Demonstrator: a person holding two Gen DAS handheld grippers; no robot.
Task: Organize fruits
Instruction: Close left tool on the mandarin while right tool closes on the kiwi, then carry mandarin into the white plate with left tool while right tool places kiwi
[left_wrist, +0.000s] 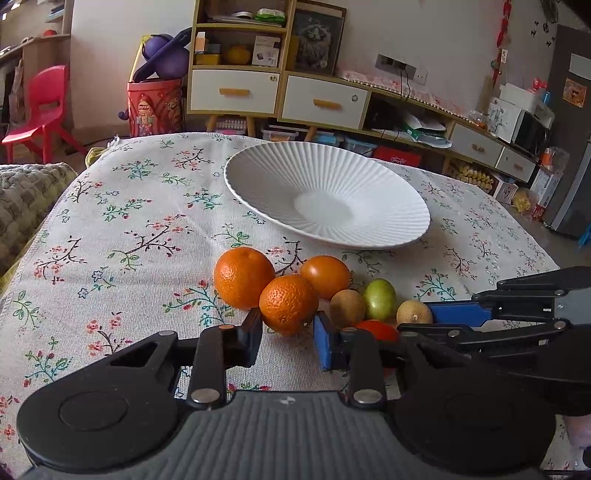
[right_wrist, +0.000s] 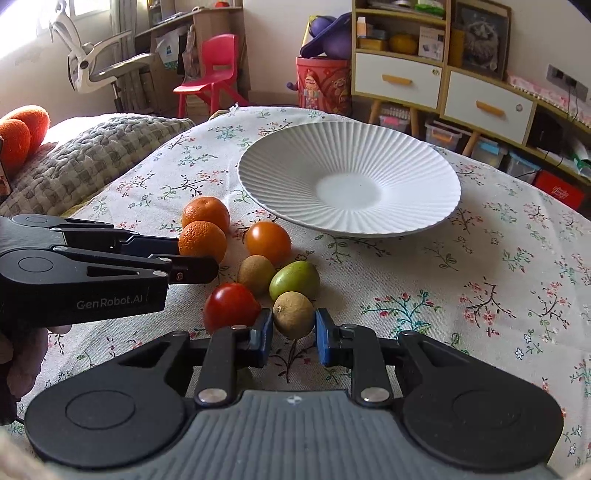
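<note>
Fruits lie bunched on the floral tablecloth (right_wrist: 424, 280), all short of the white ribbed plate (right_wrist: 439, 192), which holds nothing yet. The left gripper (left_wrist: 288, 338) has its jaws apart, a mandarin (left_wrist: 288, 304) sitting just ahead between the tips. The right gripper (right_wrist: 293, 334) is likewise spread, flanking a small brown longan-like fruit (right_wrist: 293, 314); whether the pads touch it I cannot tell. A red tomato (right_wrist: 231, 306) crowds the outside of its left finger. Closing gently and centred looks wise, since round fruit may squirt out, then lifting straight up clear of the neighbours before carrying forward to the plate.
</note>
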